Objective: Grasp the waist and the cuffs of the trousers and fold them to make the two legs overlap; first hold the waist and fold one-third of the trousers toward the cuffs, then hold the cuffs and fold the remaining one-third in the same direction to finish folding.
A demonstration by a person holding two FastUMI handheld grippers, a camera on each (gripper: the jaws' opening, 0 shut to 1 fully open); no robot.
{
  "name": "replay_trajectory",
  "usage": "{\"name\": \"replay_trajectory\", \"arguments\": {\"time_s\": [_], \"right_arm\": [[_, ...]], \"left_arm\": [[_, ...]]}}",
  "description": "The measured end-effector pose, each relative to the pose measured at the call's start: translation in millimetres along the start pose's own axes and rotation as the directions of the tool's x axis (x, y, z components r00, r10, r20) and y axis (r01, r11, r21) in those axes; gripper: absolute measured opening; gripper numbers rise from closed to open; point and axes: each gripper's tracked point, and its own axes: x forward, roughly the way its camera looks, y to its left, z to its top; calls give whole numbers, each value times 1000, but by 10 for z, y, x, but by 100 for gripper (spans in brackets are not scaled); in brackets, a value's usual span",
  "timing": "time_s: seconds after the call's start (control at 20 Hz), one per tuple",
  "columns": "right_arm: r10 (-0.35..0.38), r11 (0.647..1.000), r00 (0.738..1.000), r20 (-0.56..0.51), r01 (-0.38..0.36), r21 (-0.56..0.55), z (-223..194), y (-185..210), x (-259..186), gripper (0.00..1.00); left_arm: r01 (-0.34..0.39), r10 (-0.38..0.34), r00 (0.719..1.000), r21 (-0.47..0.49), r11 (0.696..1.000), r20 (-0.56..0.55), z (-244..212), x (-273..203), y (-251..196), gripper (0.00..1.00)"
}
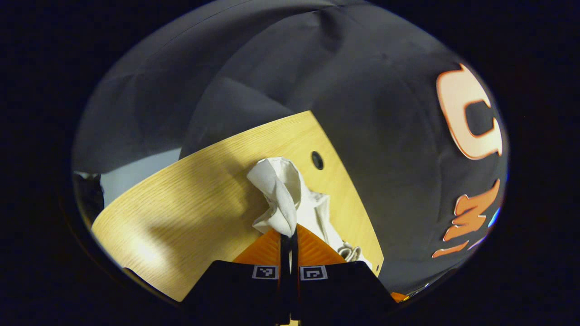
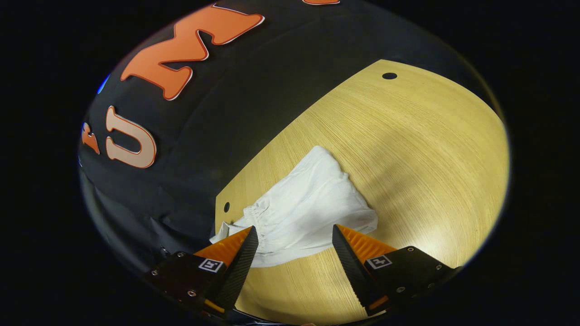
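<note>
The white trousers (image 2: 303, 213), light, limp cotton lying on the wooden table (image 2: 408, 149), look best pinched at the gathered waistband at nine o'clock: the left gripper (image 1: 289, 235) is clamped on a bunched fold, the right gripper (image 2: 294, 235) hovers spread.

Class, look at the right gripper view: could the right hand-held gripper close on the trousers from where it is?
Probably yes. The right hand-held gripper is open, the trousers lie just ahead between its fingers, and nothing on the table blocks it.
</note>
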Motion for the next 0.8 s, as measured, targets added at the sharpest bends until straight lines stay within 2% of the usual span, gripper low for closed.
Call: {"name": "replay_trajectory", "arguments": {"time_s": [0.35,0.6,0.8], "right_arm": [[29,999,999,-29,-29,-16,154,-153,-81,98],[48,998,998,-42,-49,-27,360,-377,-201,98],[62,998,997,-48,-63,-21,537,-597,-300,98]], "left_arm": [[164,-169,985,119,979,33,-68,-339,-1243,4],[243,-251,968,203,949,16,-474,-478,-2092,4],[271,-273,962,238,933,-23,-941,-399,-2567,4]]}}
